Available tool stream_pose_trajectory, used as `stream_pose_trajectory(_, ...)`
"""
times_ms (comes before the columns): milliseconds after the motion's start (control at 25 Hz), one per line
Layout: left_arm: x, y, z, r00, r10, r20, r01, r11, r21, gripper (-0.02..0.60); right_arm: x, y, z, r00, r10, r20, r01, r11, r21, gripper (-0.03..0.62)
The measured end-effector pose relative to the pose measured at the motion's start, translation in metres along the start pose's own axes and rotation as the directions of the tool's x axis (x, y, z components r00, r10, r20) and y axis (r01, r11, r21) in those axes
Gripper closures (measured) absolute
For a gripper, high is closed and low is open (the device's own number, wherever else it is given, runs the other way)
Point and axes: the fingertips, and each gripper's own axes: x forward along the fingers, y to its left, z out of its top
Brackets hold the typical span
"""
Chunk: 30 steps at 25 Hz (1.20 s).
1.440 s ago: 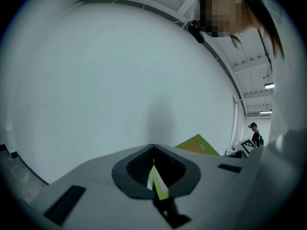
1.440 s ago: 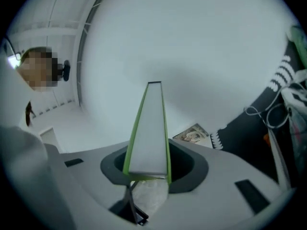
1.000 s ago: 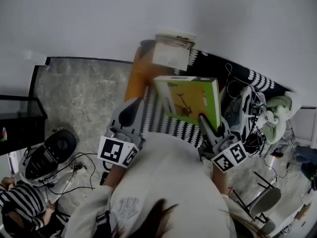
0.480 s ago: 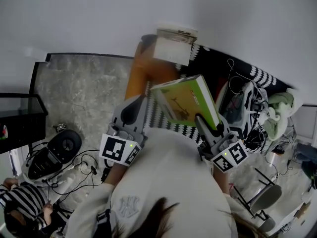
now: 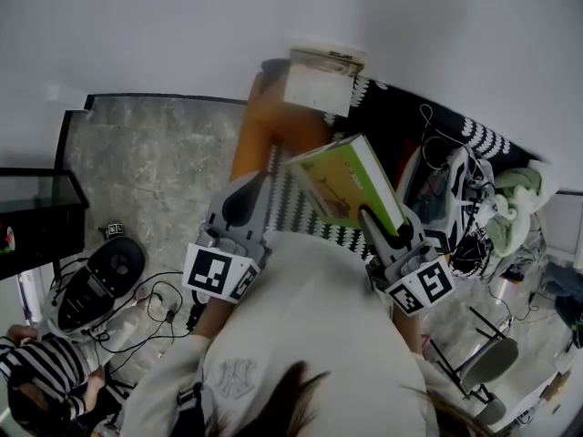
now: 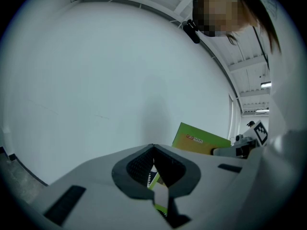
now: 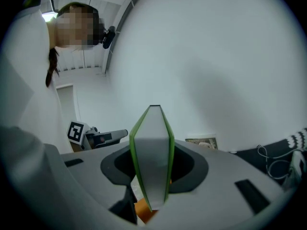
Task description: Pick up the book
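Gripping the book [image 5: 351,185] in the right tool [image 5: 375,224], jaws part-closed on its near edge, covers rising ahead of them. Hold the squeeze firm, wrist steady; leave the left tool [image 5: 239,209], pinched together and empty, alongside

A smooth green cover and matt white paper edges are shown on the book [image 5: 351,185]; the floor [image 5: 155,180] is seen as rough, speckled stone.

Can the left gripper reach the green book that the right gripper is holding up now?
Probably yes. The right gripper holds the green book in the air beside the left gripper, with nothing visible between them. The left jaws are together, so they must open first.
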Motion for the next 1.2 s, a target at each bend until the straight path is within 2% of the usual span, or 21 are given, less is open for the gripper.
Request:
stream_pose_trajectory(160, -0.0026, -0.0004, 0.0002, 1.0, -0.001, 0.001, 0.001, 1.0, 0.0, 0.572, 0.0005, 0.0052, -0.0013, 1.0, 0.004, -0.014, -0.005, 0.999, -0.038, 0.444)
stream_pose_trajectory(1200, -0.0068, -0.0001, 0.0012, 1.0, 0.01, 0.003, -0.01, 1.0, 0.0, 0.572, -0.0041, 0.0068, 0.0005, 1.0, 0.003, -0.009, -0.003, 0.999, -0.038, 0.445)
